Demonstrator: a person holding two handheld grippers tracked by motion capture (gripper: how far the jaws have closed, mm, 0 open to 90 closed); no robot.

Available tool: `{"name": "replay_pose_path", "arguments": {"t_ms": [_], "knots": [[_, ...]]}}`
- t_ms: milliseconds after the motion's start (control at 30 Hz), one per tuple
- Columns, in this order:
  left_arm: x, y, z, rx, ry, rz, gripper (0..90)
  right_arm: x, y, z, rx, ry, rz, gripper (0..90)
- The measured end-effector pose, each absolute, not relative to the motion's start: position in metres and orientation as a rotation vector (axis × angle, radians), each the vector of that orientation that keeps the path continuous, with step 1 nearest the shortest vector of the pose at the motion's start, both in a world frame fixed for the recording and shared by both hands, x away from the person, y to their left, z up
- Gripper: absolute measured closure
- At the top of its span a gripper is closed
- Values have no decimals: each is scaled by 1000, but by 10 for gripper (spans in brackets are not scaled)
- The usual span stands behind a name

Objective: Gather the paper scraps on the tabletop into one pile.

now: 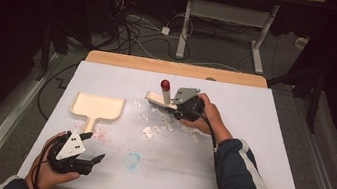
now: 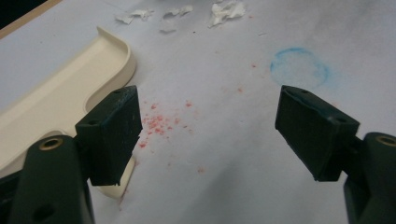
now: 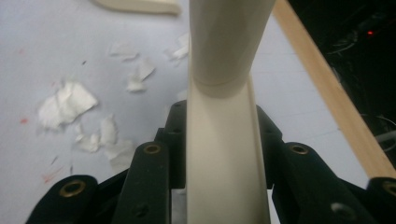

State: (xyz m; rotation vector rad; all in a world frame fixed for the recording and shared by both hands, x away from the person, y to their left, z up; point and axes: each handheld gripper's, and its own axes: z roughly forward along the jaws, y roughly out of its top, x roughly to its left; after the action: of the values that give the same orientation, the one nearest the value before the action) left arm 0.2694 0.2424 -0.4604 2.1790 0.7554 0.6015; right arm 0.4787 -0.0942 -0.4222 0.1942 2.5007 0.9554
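Now sweeping step — right gripper (image 1: pixel 180 109) clenched on cream plastic brush handle (image 3: pixel 224 168), red-capped end (image 1: pixel 165 84) far of scattered white paper scraps (image 1: pixel 156 125). Left gripper (image 1: pixel 90 149) released, near-left, beside cream plastic dustpan (image 1: pixel 98 106). Next — likely grasp dustpan handle, sweep scraps leftward into it.

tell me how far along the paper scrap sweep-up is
Early stage. Done: the right gripper has clamped the cream brush by its handle. In hand: the brush sits beside the torn paper scraps, which lie scattered on the table. Left: the left gripper is open and the dustpan lies unheld, with no scraps visible in it.
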Motion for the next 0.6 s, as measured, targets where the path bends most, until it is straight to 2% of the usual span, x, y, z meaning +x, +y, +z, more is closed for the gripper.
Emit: {"name": "replay_pose_path", "arguments": {"t_ms": [133, 333, 600], "knots": [[267, 242, -461, 2189, 745, 620, 223, 482, -98, -407, 322, 2460, 1043, 674], [264, 251, -459, 2157, 766, 644, 223, 481, -94, -397, 684, 2411, 1138, 674], [255, 268, -456, 2086, 875, 646, 224, 456, -61, -401, 1006, 2349, 1331, 674]]}}
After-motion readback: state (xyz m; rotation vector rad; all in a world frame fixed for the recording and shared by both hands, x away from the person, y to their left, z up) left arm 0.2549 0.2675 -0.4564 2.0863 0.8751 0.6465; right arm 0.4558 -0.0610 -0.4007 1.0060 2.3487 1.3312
